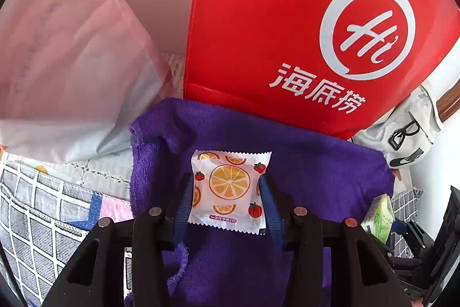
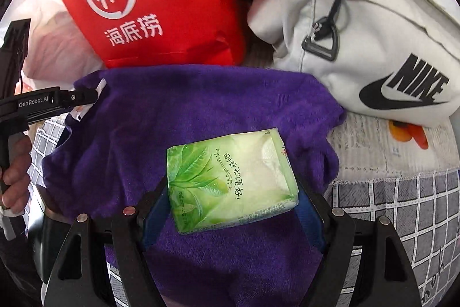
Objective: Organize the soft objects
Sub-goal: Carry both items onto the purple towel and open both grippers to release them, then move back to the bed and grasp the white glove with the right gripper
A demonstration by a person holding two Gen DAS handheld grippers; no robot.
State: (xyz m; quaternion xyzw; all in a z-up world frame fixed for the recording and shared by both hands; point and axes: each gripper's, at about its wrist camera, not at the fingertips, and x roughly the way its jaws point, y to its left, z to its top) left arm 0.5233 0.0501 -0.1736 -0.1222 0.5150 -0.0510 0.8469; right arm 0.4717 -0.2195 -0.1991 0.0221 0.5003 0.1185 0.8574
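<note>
Hand-held gripper, left (image 1: 228,189): I have its blue pads clamped on the sides of the fruit-print sachet (image 1: 230,187), above the purple towel (image 1: 302,171). Hand-held gripper, right (image 2: 233,192): clamped on the green tissue pack (image 2: 230,186) over the same towel, nearer the white Nike bag (image 2: 373,48). I judge the step to be carrying both soft items to a bag. I should keep the pressure light, keep each item level, and aim clear of the red bag (image 1: 273,19). My right view shows the Nike bag almost whole; my left view alone shows the translucent plastic bag (image 1: 66,62).
</note>
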